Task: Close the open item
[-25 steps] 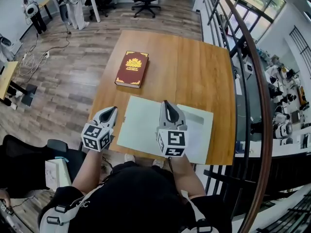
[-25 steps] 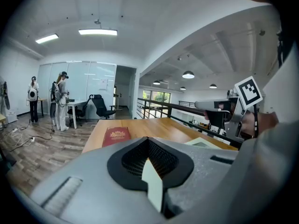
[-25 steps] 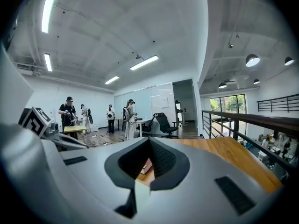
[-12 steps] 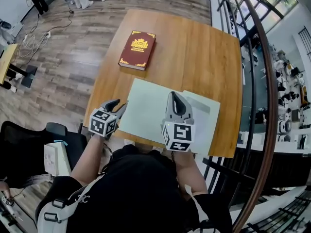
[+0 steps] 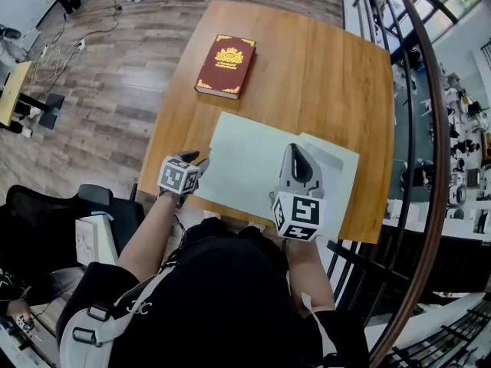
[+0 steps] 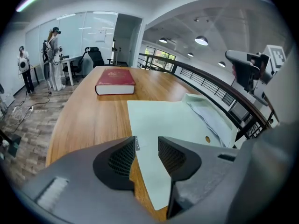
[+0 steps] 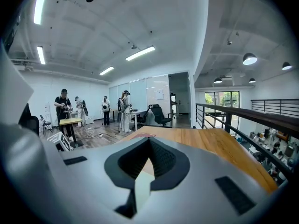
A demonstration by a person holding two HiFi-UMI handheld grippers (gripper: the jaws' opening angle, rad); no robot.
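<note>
A pale green folder lies open flat on the wooden table, with loose white papers in its right half. My left gripper is low at the folder's near left corner. Its jaws have just been opening and stand open, with the folder's left flap and its edge running between them; the pads do not press on it. My right gripper hovers shut over the folder's right half, with nothing in it. In the right gripper view its jaws meet.
A closed red book with gold print lies at the table's far left, well beyond the folder. A railing runs along the table's right side. Office chairs, desks and several people stand far off across the wooden floor.
My left gripper has sunk from above the table's near edge down to the folder's left corner, tipped downward, and opened. The right gripper has dropped a little and stays shut.
</note>
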